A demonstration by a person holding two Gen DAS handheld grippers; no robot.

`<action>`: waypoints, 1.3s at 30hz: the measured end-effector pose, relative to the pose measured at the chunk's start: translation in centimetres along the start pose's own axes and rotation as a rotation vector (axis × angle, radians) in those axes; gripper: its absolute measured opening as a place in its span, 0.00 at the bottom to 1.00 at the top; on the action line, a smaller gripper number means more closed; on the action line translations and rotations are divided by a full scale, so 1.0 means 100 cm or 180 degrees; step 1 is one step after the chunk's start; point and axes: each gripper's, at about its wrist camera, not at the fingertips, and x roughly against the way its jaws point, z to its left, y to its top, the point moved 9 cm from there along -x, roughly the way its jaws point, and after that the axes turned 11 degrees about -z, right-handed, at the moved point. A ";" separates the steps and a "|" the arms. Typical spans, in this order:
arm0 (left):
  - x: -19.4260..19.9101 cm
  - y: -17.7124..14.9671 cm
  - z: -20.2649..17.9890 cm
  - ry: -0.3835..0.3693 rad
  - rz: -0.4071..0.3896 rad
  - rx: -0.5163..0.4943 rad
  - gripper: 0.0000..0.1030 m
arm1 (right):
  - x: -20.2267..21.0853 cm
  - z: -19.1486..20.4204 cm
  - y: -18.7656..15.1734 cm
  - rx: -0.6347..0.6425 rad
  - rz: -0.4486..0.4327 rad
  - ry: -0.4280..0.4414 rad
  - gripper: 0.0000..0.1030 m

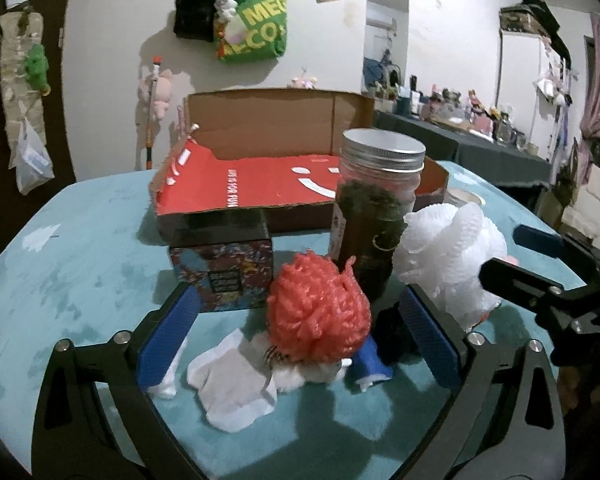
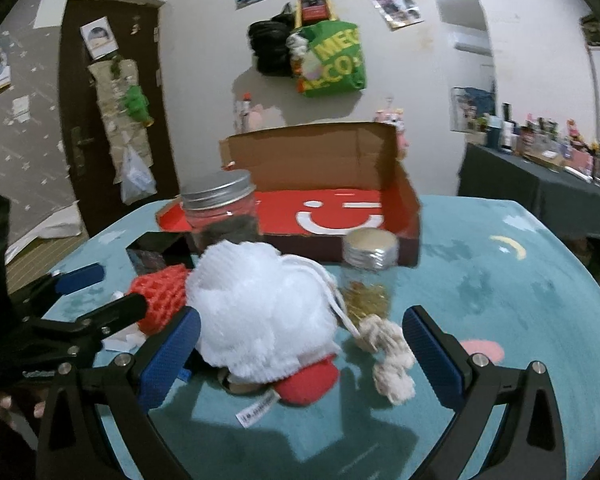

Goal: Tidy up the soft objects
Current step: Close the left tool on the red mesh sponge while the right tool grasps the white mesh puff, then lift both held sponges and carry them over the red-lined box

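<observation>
- Open cardboard box at the back of the teal desk, empty of soft things so far.
- White mesh pouf near the front, just beside the lidded jar; likely to topple that jar if dragged carelessly.
- Red yarn-haired doll lying on a white cloth; cloth could snag and come along.
- Left hand-held gripper: tilted downward, blue pads wide apart either side of the doll, nothing clamped.
- Right hand-held gripper: same downward tilt, spread wide, pouf between but untouched.

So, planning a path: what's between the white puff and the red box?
The tall jar stands between white puff and red box, seen in the right wrist view.
</observation>
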 end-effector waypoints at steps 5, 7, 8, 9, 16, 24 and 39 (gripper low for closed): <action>-0.016 -0.007 -0.005 -0.0093 0.0186 -0.0026 0.64 | -0.017 0.007 -0.005 0.0068 0.0168 0.0154 0.90; -0.019 -0.012 -0.006 -0.0144 0.0263 0.0000 0.48 | -0.021 0.011 -0.010 0.0065 0.0234 0.0242 0.83; -0.020 -0.014 -0.007 -0.0177 0.0295 0.0011 0.46 | -0.021 0.012 -0.011 0.0055 0.0247 0.0280 0.77; -0.019 -0.014 -0.007 -0.0178 0.0295 0.0007 0.44 | -0.022 0.015 -0.013 0.0035 0.0267 0.0347 0.69; -0.010 -0.015 -0.014 -0.0190 0.0217 -0.0068 0.37 | -0.013 0.024 -0.013 0.0056 0.0192 0.0465 0.40; 0.008 -0.003 -0.018 -0.0222 0.0095 -0.0110 0.36 | 0.002 0.027 -0.006 0.0129 0.0032 0.0419 0.31; 0.054 0.038 -0.017 -0.0239 -0.0290 -0.0183 0.36 | 0.049 0.028 0.032 0.0161 -0.0357 0.0389 0.30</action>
